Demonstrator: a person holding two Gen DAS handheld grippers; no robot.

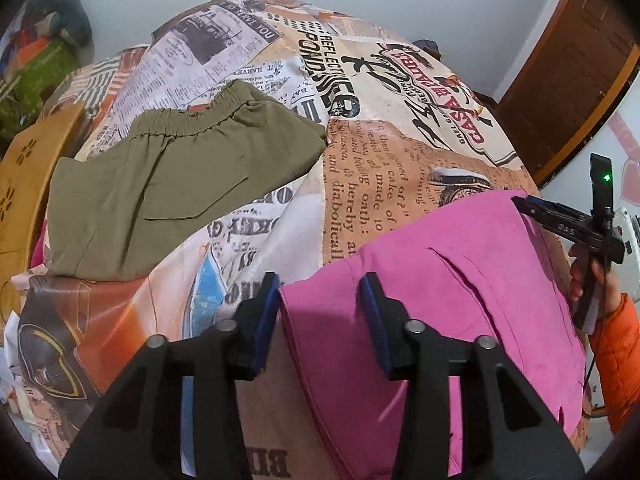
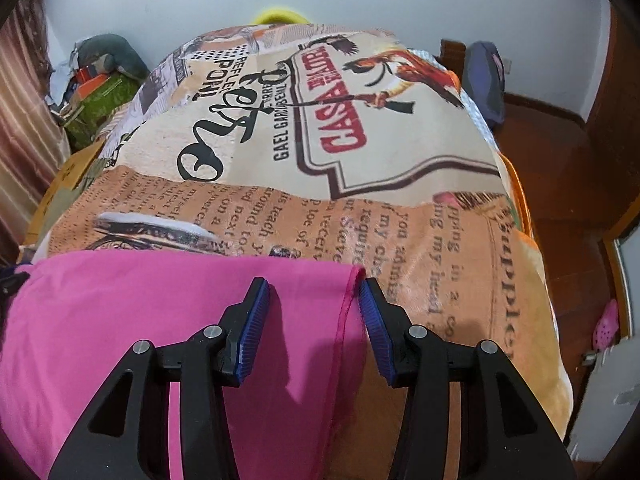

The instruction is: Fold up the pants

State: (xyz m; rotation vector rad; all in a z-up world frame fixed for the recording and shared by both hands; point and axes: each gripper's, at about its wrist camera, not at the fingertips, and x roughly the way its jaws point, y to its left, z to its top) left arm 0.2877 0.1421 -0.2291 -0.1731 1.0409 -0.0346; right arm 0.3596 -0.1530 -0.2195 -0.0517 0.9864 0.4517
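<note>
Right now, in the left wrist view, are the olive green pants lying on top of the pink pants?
No, the olive green pants lie apart from the pink pants, with printed blanket between them.

A plain bright pink pair of pants (image 1: 460,292) lies at the near edge of a bed blanket (image 2: 400,240) printed as a collage: newspaper columns in black on white, old tan pages with dark brown type, a cream sign with red "CASA" lettering and a brown border, black brush script, and orange and pale blue patches near the left edge. Toward the blanket's left edge sits a plain olive-green folded pair of pants (image 1: 160,192). Both grippers are black with ribbed dark blue pads (image 2: 256,332). A sleeve (image 1: 616,356) at the right edge is bright orange.
</note>
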